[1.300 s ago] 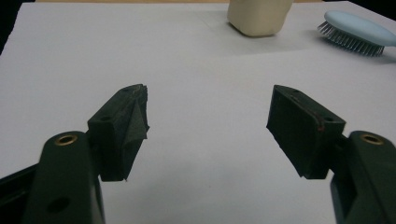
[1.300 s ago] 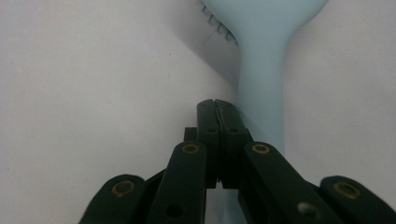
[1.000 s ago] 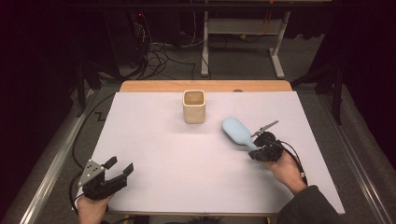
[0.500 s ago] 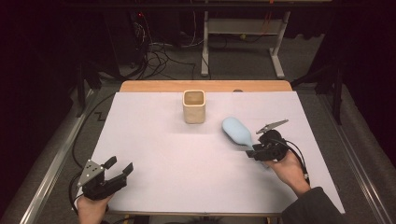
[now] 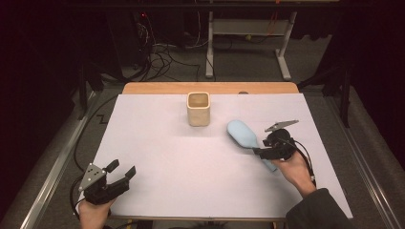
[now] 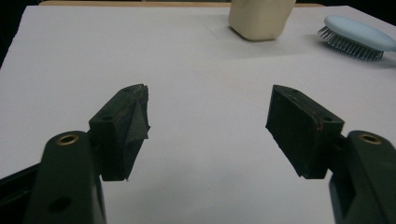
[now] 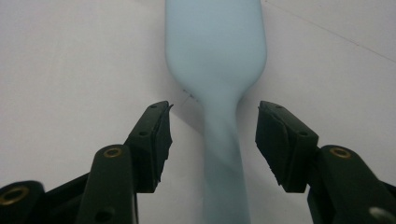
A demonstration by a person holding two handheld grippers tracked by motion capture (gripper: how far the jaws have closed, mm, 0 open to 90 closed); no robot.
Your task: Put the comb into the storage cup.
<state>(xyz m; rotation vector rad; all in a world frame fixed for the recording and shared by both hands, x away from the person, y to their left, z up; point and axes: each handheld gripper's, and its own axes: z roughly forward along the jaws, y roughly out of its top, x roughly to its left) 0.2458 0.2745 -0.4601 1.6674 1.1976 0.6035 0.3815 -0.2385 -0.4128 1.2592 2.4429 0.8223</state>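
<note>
table (image 5: 157, 143), covered by a white sheet, with a strip of bare wood along its far edge; all places below are given relative to the beige cup. beige cup (image 5: 198, 109), upright and square-mouthed, stands near the far edge of the table at about mid-width; in the left gripper view its base (image 6: 259, 19) appears at the top of the frame. light blue hairbrush (image 5: 242, 134) lies flat on the sheet to the right of the cup and slightly nearer the person, close to it but not touching, head toward the cup and handle running away from it toward the person's right hand (image 5: 293, 168). in the left gripper view the brush (image 6: 357, 33) is seen bristles down, just right of the cup. right gripper (image 5: 260, 151) sits on the near-right side of the cup, over the brush handle; its jaws have just been opening and now stand apart on either side of the handle (image 7: 223, 154), with a gap visible between each pad and the handle, so the brush is released and rests on the table. left gripper (image 5: 123, 170) lies well apart from the cup, at the near-left corner of the table, pointing roughly toward the cup; its jaws are spread with nothing between them (image 6: 208, 121), only white sheet beneath.
</note>
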